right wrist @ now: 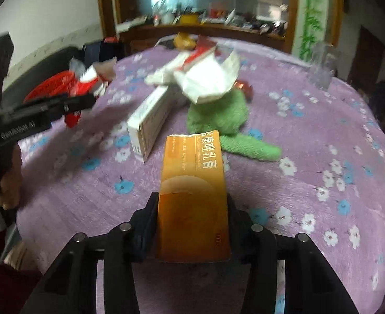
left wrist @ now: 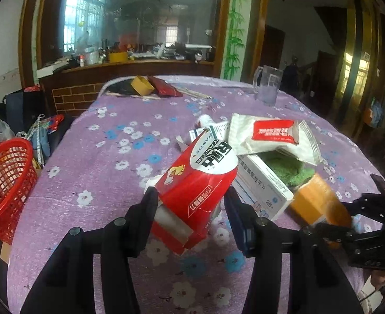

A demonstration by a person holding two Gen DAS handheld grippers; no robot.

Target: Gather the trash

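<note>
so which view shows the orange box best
The right wrist view: the orange box fills the centre, clamped in the right tongs, print readable. The left wrist view catches it only blurred at the right edge.

Red and white carton (left wrist: 196, 183), crumpled, end flaps open, tilted, lifted off the table at near centre. Orange box (right wrist: 193, 196) with white print, torn far end, lengthwise, near right. White medicine box (left wrist: 264, 184) lying behind them; white and red wrapper (left wrist: 271, 136) on top of it. Red mesh basket (left wrist: 5, 180) off the table's left edge, contents probably none, view poor.
</note>
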